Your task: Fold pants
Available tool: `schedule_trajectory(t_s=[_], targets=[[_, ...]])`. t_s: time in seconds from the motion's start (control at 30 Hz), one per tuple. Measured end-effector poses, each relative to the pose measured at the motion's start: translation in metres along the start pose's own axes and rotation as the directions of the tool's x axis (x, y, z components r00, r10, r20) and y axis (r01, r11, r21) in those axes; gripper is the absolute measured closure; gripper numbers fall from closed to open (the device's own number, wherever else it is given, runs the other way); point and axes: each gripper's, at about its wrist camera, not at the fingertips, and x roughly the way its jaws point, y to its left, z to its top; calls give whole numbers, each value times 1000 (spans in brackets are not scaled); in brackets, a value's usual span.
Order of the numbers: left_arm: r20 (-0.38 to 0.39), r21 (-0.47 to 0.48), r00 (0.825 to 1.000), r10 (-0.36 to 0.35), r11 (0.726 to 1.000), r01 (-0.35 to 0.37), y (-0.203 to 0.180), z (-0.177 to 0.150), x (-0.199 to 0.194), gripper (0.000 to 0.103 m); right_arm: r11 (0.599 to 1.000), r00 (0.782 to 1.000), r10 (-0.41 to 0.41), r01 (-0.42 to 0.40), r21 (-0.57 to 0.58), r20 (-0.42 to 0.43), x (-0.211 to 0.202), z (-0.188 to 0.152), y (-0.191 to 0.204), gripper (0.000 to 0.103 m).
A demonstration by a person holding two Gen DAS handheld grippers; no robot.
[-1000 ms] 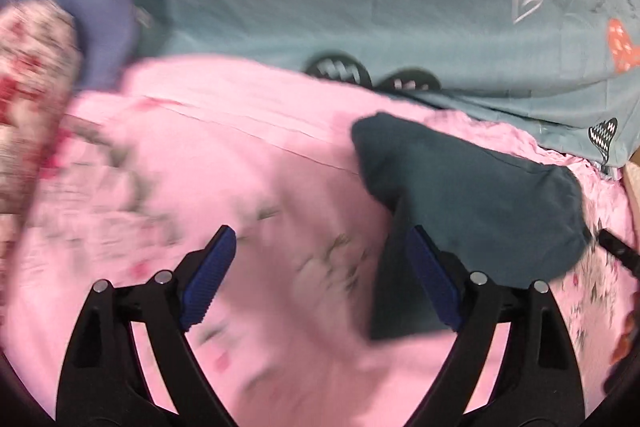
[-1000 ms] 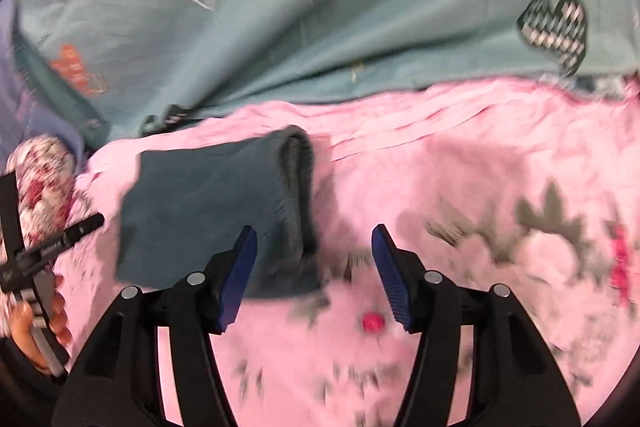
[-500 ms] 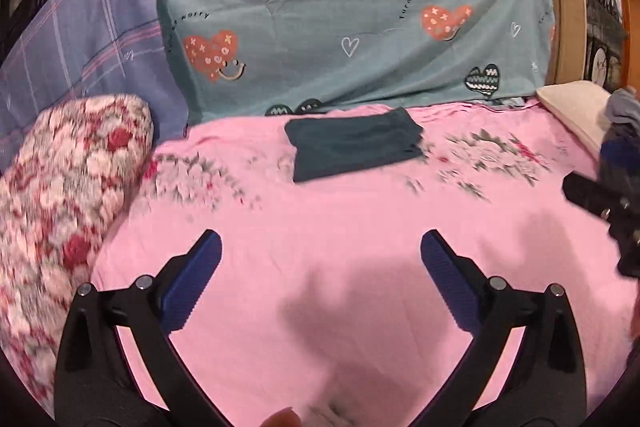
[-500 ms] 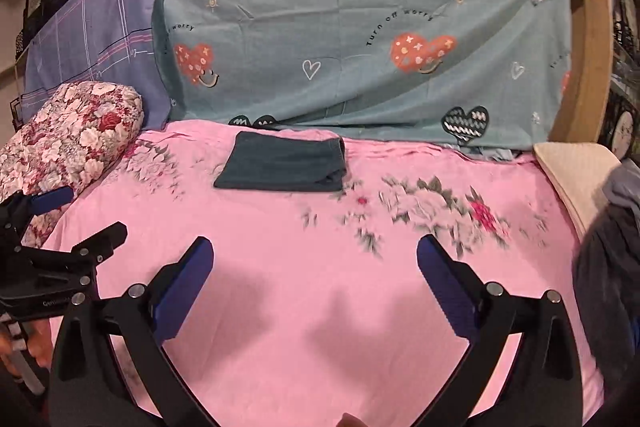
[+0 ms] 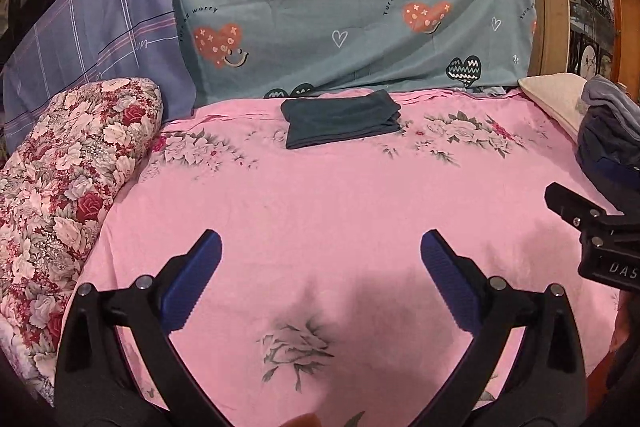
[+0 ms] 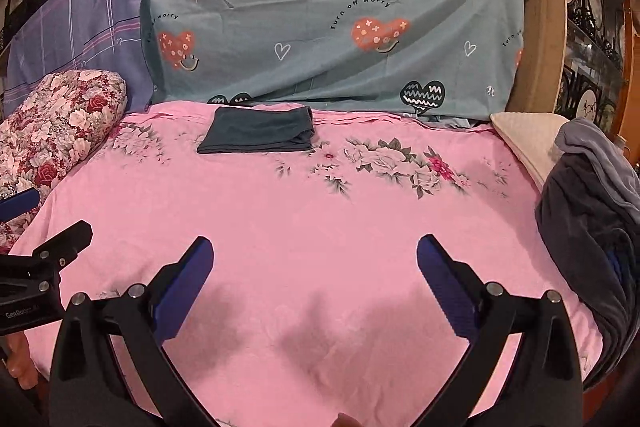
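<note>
The dark teal pants [image 5: 340,119] lie folded into a flat rectangle at the far edge of the pink floral bed sheet [image 5: 320,211]; they also show in the right wrist view [image 6: 260,131]. My left gripper [image 5: 320,259] is open and empty, low over the near part of the bed, far from the pants. My right gripper [image 6: 314,259] is open and empty at the same near edge. Each gripper shows at the side of the other's view: the right one [image 5: 592,227], the left one [image 6: 44,259].
A pile of dark and grey clothes [image 6: 592,211] lies at the bed's right edge on a cream pillow [image 6: 524,135]. A red floral rolled quilt [image 5: 68,167] lies at the left. A teal heart-print sheet [image 5: 352,19] hangs behind the bed.
Both grippers have pulled back from right beside the folded pants to the near edge of the bed. Both jaws have opened wider. The pants stay where they lay.
</note>
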Motion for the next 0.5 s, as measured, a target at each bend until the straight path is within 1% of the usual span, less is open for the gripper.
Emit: schedule_trajectory(t_s=[0.13, 0.2, 0.37, 0.43, 0.5], targets=[[7, -23, 999, 38, 999, -38, 4, -4, 1, 2, 1000, 1000, -7, 7, -11, 6, -3, -1, 3, 1], [-5, -51, 1000, 12, 999, -12, 10, -5, 5, 2, 1000, 1000, -17, 18, -16, 9, -4, -3, 5, 1], [-26, -65, 1000, 8, 998, -10, 13, -5, 11, 2, 999, 999, -45, 45, -23, 24, -4, -5, 7, 1], [-44, -82, 999, -4, 997, 0, 16, -5, 16, 2, 999, 999, -46, 46, -22, 20, -2, -5, 7, 1], [-45, -88, 999, 2, 996, -5, 18, -6, 18, 2, 999, 999, -47, 47, -23, 17, 0, -6, 7, 1]])
